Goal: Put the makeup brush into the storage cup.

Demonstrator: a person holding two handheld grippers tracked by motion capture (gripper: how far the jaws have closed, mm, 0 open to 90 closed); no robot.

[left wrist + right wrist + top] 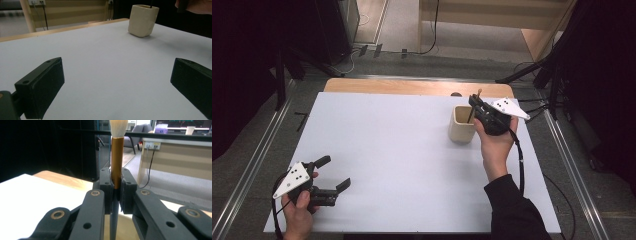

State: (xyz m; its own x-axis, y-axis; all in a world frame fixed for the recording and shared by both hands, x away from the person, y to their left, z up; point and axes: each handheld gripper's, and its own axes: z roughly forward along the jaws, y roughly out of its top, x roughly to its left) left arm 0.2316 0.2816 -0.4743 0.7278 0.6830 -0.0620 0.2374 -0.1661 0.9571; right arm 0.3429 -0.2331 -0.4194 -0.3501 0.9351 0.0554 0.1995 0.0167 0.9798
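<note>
A cream cup (461,125) stands on the white table top (387,150) at the right rear; it also shows far off in the left gripper view, cup (143,20). My right gripper (475,103) hovers just above the cup's right rim, shut on a brush (117,157) with a gold ferrule and white bristles pointing up. The brush's dark handle (470,115) reaches down into the cup. My left gripper (334,172) rests open near the table's front left corner, its two jaws wide apart with nothing between them.
A wooden strip (412,87) borders the table's far edge. Metal rails (267,145) run along both sides. Black stands and cables (542,75) sit behind the table on the right.
</note>
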